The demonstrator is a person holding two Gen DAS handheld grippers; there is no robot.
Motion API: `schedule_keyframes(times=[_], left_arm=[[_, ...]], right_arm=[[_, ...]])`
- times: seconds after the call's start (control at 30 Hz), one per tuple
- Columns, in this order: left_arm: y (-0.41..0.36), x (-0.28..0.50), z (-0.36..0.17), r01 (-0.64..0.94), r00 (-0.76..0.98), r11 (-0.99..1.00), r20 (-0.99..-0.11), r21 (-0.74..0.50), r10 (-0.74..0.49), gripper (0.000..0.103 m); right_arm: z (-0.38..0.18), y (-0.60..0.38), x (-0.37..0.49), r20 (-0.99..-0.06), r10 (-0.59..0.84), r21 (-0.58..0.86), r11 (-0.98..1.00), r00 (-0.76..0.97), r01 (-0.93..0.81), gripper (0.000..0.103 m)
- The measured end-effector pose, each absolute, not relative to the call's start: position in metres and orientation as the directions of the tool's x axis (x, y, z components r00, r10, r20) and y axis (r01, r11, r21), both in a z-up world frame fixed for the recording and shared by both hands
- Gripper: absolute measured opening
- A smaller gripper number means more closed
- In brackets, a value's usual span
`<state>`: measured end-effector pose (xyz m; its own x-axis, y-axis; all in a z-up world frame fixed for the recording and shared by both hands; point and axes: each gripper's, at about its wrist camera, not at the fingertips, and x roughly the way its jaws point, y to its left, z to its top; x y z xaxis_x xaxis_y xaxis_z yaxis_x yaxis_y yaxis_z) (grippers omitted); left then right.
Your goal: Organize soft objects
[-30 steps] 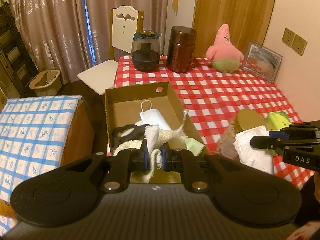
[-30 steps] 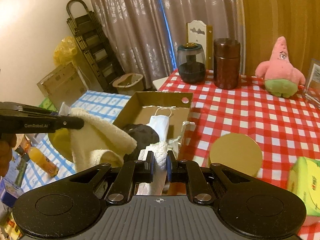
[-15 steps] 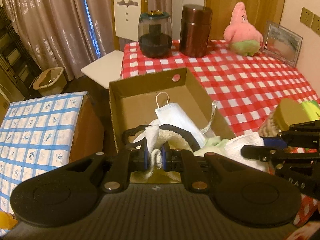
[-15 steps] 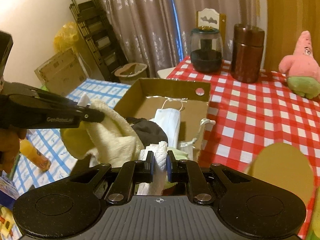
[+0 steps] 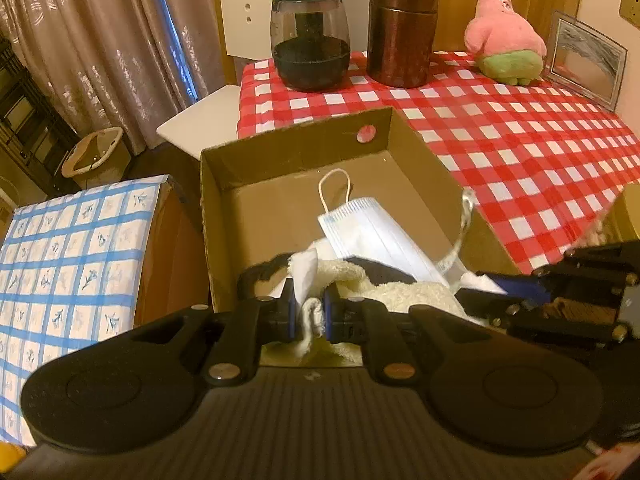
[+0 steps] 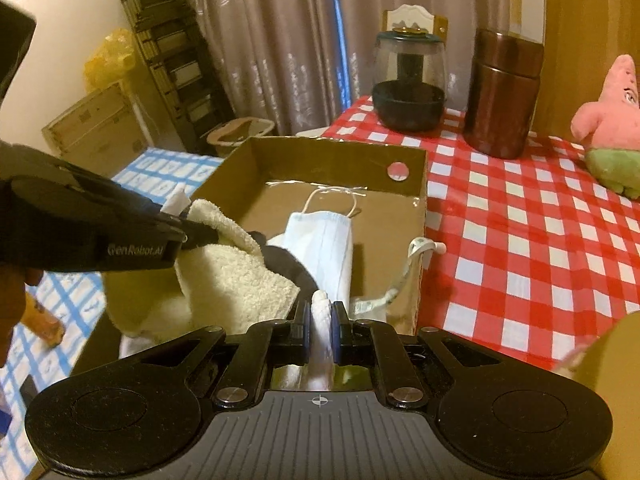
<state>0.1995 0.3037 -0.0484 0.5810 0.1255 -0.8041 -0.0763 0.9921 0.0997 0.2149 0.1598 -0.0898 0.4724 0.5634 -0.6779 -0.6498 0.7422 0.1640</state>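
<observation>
- Over the box [image 5: 224, 184], both hand-held grippers, left [image 5: 308, 314] and right [image 6: 320, 332], are pinching the towel [image 6: 236, 280].
- Beyond, the box floor is lying bare past the mask [image 5: 372, 232].

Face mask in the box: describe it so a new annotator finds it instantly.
Start at the table with the red-and-white checked cloth, then the open cardboard box at its near corner. The face mask lies flat on the box floor, towards the middle. It is the only pale blue pleated rectangle with a thin white ear loop, unlike the fluffy cream towel and dark cloth beside it.
</observation>
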Motion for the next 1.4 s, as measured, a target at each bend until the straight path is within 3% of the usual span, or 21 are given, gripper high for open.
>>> schedule_keyframes(times=[0.4,0.57,0.63,0.7,0.77,0.93,1.4], left_arm=[[0.312,0.230,-0.058,-0.070,0.577,0.991,-0.806,0.111,0.131,0.012],[0.319,0.223,-0.058,-0.099,0.584,0.993,-0.804,0.070,0.115,0.020],[0.320,0.219,-0.055,-0.107,0.589,0.992,-0.801,0.061,0.113,0.033],[0.320,0.214,-0.049,-0.114,0.595,0.991,-0.794,0.066,0.121,0.039],[0.320,0.209,-0.043,-0.115,0.602,0.991,-0.790,0.063,0.120,0.043],[0.320,0.192,-0.026,-0.141,0.628,0.989,-0.768,0.049,0.128,0.053],[0.296,0.119,0.014,-0.204,0.669,0.979,-0.729,0.006,0.144,0.060]], right_arm=[[-0.108,0.178,0.242,-0.658,0.547,0.161,0.773,0.517,-0.613,0.010],[-0.110,0.172,0.241,-0.659,0.560,0.170,0.762,0.503,-0.625,0.011],[-0.107,0.169,0.239,-0.653,0.570,0.181,0.756,0.498,-0.629,0.017],[-0.103,0.165,0.236,-0.641,0.578,0.183,0.754,0.505,-0.630,0.030],[-0.098,0.159,0.232,-0.621,0.592,0.194,0.751,0.513,-0.631,0.049],[-0.082,0.144,0.219,-0.593,0.605,0.186,0.744,0.530,-0.642,0.050],[-0.034,0.104,0.158,-0.580,0.620,0.166,0.725,0.529,-0.668,0.055]])
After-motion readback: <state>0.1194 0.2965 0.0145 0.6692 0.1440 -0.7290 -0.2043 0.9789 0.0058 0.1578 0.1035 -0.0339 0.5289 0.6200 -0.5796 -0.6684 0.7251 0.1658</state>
